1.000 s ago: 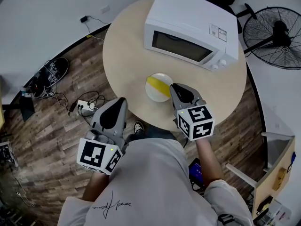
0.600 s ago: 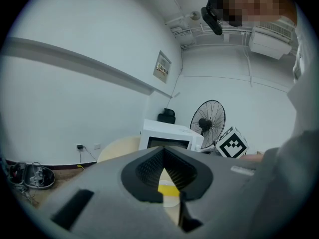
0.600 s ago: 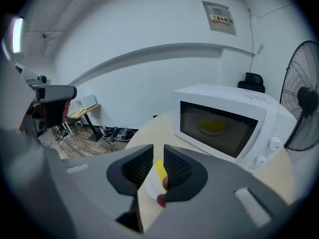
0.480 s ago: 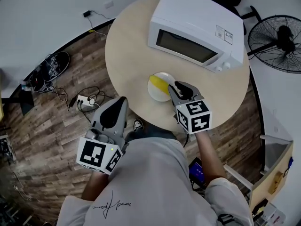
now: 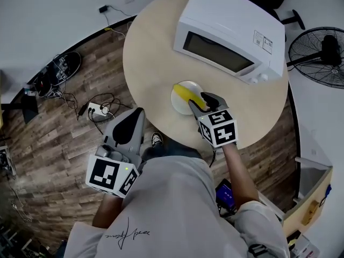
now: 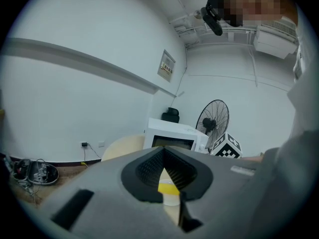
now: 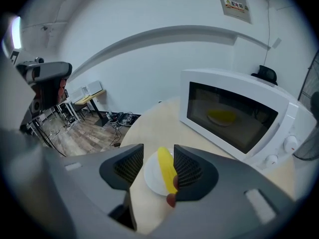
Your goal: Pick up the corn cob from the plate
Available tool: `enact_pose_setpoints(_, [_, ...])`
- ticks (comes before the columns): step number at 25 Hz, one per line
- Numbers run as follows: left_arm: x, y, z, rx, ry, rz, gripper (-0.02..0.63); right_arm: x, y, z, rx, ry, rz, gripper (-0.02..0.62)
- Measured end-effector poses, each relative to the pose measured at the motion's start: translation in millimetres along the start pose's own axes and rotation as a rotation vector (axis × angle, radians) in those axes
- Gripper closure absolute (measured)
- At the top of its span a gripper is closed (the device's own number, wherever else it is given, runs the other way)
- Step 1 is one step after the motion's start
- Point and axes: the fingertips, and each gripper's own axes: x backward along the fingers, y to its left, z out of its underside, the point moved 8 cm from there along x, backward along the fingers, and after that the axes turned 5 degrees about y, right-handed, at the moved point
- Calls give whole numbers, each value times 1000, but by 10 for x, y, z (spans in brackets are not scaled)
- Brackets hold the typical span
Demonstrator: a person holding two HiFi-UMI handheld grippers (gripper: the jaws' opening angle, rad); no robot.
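The head view alone takes in the whole round table (image 5: 148, 58), with the microwave (image 5: 226, 20) at its 1 o'clock and a fan (image 5: 321, 51) beyond, at 3. The left gripper (image 6: 163, 152) hangs off the table at 7, jaws together and empty. In its own view the right gripper (image 7: 158, 166), jaws apart and just opening, straddles the corn cob (image 7: 167, 169). The cob lies on the plate (image 5: 176, 102) at 5 o'clock. A power strip (image 5: 97, 110) lies on the floor.
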Motion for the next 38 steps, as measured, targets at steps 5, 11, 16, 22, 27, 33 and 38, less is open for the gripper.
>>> enact_pose_setpoints(5, [0,0,41,10,12,-9,604,-129,-12,37,41,53,-16,365])
enact_pose_setpoints(11, [-24,-7,85,26,22,-20,604,-292,-47,84,74,103,-29,347])
enact_pose_setpoints(16, [-20,16,91,35,24,-33,604,-416,-36,120,96,146,-48,336])
enact_pose_setpoints(22, [-27,41,94,41,23,-46,604,-547,-50,177,118,192,-62,333])
enact_pose_setpoints(27, [-30,46,98,48,25,-49,604,-641,-70,212,140,221,-64,327])
enact_pose_setpoints(33, [-16,70,120,54,34,-69,604,-802,-138,269,151,268,-66,310])
enact_pose_setpoints(38, [40,137,182,82,46,-93,604,-898,-122,300,154,301,-77,304])
